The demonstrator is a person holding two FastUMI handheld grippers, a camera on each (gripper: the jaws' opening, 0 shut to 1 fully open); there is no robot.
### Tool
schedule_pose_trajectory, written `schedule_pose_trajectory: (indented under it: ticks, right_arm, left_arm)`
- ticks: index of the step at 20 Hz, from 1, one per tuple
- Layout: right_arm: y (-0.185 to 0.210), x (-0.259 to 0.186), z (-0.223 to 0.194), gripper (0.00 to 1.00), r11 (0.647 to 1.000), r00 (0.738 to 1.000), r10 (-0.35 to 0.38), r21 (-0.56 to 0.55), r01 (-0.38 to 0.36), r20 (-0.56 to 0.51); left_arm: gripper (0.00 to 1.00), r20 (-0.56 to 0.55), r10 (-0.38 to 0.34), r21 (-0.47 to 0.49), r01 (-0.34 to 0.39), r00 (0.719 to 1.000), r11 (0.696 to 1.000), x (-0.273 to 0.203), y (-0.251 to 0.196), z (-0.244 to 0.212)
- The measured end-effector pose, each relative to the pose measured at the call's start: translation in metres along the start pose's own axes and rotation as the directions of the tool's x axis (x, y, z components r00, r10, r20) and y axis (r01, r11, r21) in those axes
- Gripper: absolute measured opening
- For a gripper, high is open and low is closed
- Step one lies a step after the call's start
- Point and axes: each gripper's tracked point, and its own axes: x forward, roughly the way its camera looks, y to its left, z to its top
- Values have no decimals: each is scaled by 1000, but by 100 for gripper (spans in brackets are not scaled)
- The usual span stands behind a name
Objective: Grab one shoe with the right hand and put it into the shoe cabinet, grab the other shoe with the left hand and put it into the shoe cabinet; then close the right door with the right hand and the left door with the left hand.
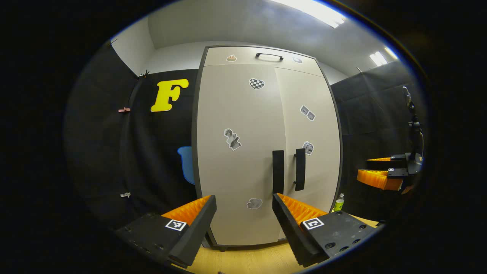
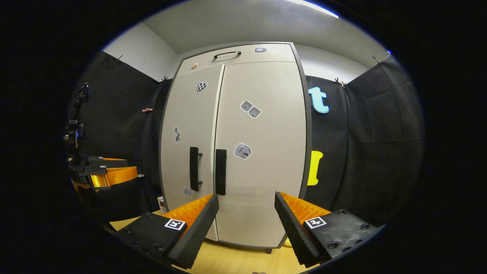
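Before the shoe cabinet (image 1: 266,152), both doors stand shut, handles (image 2: 207,169) side by side at the middle seam. Left gripper (image 1: 243,220) and right gripper (image 2: 245,219) hover near, jaws spread wide and empty. I see no shoes, so they are presumably stowed inside and the task looks complete.

We note the tall beige shoe cabinet (image 1: 243,152) has smooth, matt laminate-looking doors with matt black bar handles (image 2: 220,172). The pale yellow wood-grain floor (image 1: 247,260) looks smooth. The black cloth booth wall (image 2: 376,152) is matt and creased.
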Motion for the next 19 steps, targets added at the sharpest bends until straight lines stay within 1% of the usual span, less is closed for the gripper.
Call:
schedule_pose_trajectory:
  ticks: [8,14,19]
  right_arm:
    - [16,-10,2,98,1000,1000,19,-2,-19,1]
    - [14,-7,5,98,999,999,33,27,-33,10]
    - [11,-2,5,98,998,999,43,42,-43,1]
  left_arm:
    - [94,5,-10,-21,11,1000,1000,-17,-1,2]
    - [94,4,-8,-6,8,1000,1000,-22,-13,4]
    - [94,0,-11,-35,11,1000,999,-24,-20,0]
